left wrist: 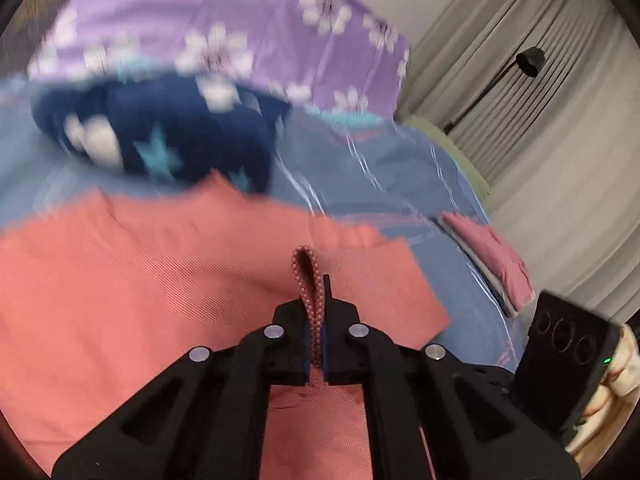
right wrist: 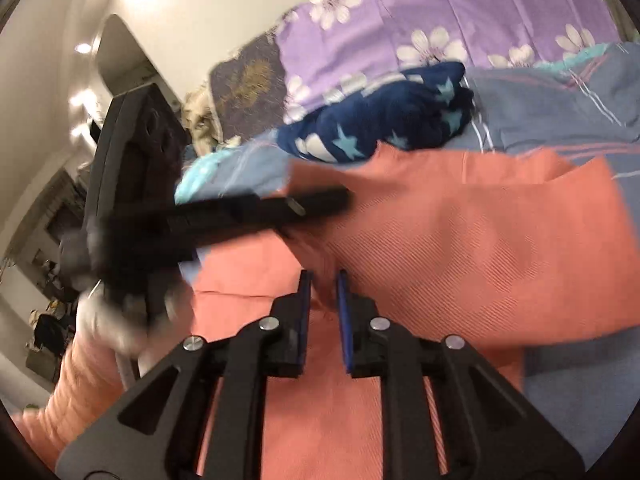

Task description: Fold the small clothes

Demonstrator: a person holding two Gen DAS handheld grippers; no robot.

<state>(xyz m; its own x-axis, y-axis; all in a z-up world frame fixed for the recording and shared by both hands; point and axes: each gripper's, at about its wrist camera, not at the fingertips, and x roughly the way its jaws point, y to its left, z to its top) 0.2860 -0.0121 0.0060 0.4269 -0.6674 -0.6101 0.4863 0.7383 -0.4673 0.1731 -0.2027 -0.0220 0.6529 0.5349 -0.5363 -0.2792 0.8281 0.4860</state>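
Observation:
A salmon-orange cloth [left wrist: 140, 280] lies spread on the blue striped bed sheet [left wrist: 380, 176]. My left gripper [left wrist: 317, 308] is shut on the cloth's dotted hanging loop [left wrist: 308, 276] and the edge beside it. In the right wrist view the same cloth [right wrist: 480, 248] is partly lifted and folded over. My right gripper [right wrist: 323, 296] is shut on a bunched fold of the cloth, with a narrow gap between the blue pads [right wrist: 343, 312]. The left gripper [right wrist: 224, 216] shows blurred at the left of that view, its fingers at the cloth's edge.
A navy star-print garment [left wrist: 160, 136] lies bunched behind the cloth, also in the right wrist view [right wrist: 392, 116]. A purple floral pillow [left wrist: 224, 28] sits behind it. A stack of folded clothes with pink on top [left wrist: 492, 260] lies at the bed's right edge. Curtains and a lamp [left wrist: 528, 60] stand beyond.

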